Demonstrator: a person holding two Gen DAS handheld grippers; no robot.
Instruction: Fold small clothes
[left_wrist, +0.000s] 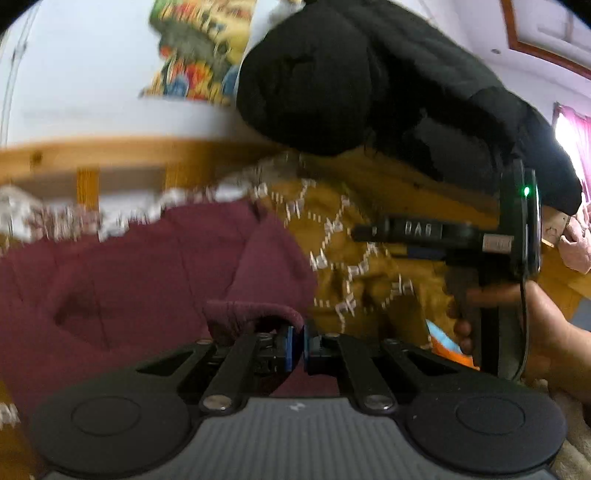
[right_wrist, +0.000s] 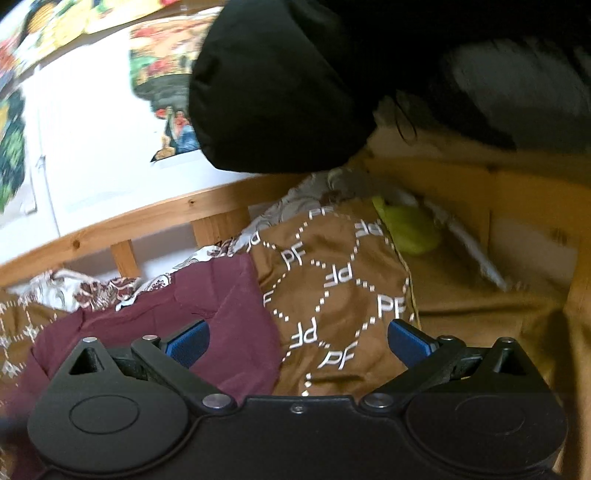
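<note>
A maroon garment (left_wrist: 140, 280) lies spread on a brown bedsheet printed with white "PF" letters (right_wrist: 332, 280). My left gripper (left_wrist: 295, 349) is shut on a ribbed edge of the maroon garment and holds it up. My right gripper (right_wrist: 297, 341) is open and empty, hovering over the right edge of the maroon garment (right_wrist: 229, 317) and the sheet. The right gripper's body also shows in the left wrist view (left_wrist: 480, 240), held in a hand at the right.
A large black padded item (left_wrist: 369, 74) hangs over the back of the bed. A wooden bed rail (right_wrist: 155, 221) runs behind the sheet, with a white wall and colourful pictures (right_wrist: 162, 70) beyond. A yellow-green object (right_wrist: 413, 229) lies at the back right.
</note>
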